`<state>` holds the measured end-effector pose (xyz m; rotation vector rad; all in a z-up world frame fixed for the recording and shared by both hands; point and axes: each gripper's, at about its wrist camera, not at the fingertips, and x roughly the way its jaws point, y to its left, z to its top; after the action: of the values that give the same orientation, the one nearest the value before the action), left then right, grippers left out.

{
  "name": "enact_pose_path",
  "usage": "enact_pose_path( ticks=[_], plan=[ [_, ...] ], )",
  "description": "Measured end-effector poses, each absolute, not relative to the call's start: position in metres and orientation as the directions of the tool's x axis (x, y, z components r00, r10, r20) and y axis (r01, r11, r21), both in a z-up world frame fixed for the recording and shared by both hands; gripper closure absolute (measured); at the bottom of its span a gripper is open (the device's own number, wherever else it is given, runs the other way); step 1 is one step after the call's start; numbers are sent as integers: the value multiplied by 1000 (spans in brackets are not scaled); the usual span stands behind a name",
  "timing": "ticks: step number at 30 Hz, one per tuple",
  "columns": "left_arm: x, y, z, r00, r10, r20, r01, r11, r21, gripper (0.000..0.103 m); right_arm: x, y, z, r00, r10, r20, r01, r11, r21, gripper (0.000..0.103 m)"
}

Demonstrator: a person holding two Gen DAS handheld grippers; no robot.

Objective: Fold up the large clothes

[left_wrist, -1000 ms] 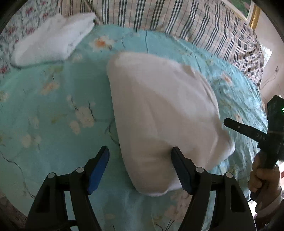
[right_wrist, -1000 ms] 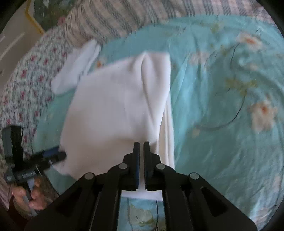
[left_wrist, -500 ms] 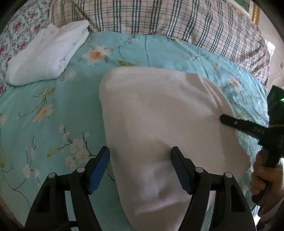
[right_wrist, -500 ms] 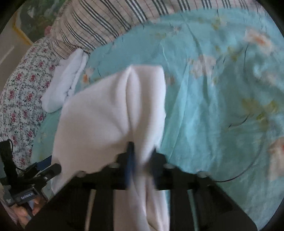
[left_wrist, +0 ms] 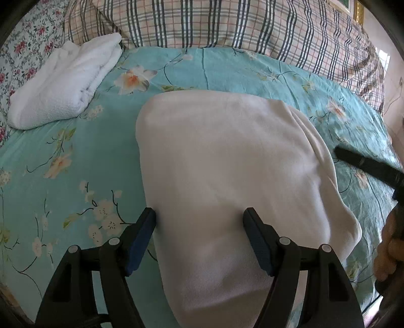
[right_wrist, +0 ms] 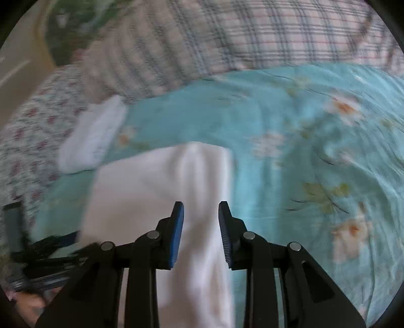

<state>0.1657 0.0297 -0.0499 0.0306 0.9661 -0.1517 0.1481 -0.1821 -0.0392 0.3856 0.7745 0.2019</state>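
Left gripper [left_wrist: 199, 222]: nearest the lens, jaws wide and released; the blue pads stand over the near part of the white folded garment [left_wrist: 227, 176] without pinching it.
Right gripper [right_wrist: 200, 214]: jaws opening, a raised ridge of the white garment [right_wrist: 161, 191] showing between the blue pads, which do not press it.
Garment: lies on the turquoise floral bedsheet [left_wrist: 75, 151], folded into a rounded slab; its left edge is a clean fold, its right edge rumpled into ridges.
Open room: bare sheet left of the garment and beyond its far edge; in the right view, a broad stretch of sheet [right_wrist: 315, 151] on its right.
Left view only: sharp; the right gripper's black finger [left_wrist: 366, 166] just beside the garment's right edge, and the hand [left_wrist: 388, 242] that holds it.
Right view only: blurred; the left gripper [right_wrist: 50, 244] at the garment's left side.
Farther: a white folded terry towel [left_wrist: 65, 80] apart at far left.
Farthest: a plaid quilt [left_wrist: 227, 22] along the sheet's far edge, a rose-print cloth [left_wrist: 22, 45] at the corner.
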Motion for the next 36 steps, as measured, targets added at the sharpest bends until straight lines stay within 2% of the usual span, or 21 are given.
enact_pose_path(
  ticks=[2, 4, 7, 14, 20, 28, 32, 36],
  plan=[
    [166, 30, -50, 557, -119, -822, 142, 989, -47, 28, 155, -170, -52, 651, 325, -686, -54, 922, 385, 74],
    [167, 32, -53, 552, -131, -824, 145, 988, -60, 27, 167, -164, -81, 573, 283, -769, -17, 942, 334, 74],
    [169, 38, -56, 545, -155, -824, 142, 986, -92, 24, 167, -171, -96, 587, 334, -738, 0, 911, 413, 74],
    [175, 49, -62, 526, -203, -826, 129, 979, -159, 22, 167, -175, -97, 584, 336, -739, -7, 912, 409, 74],
    [163, 51, -55, 530, -190, -826, 119, 982, -150, 22, 163, -170, -94, 584, 331, -741, -1, 913, 408, 74],
    [119, 55, -32, 557, -144, -818, 121, 988, -92, 24, 116, -167, -68, 601, 341, -723, -51, 919, 391, 74],
    [105, 55, -45, 544, -100, -833, 119, 992, -42, 24, 103, -162, -84, 559, 308, -770, -61, 941, 331, 74],
    [105, 62, -49, 543, -130, -829, 112, 990, -82, 24, 105, -163, -91, 574, 304, -760, -56, 941, 334, 74]
  ],
)
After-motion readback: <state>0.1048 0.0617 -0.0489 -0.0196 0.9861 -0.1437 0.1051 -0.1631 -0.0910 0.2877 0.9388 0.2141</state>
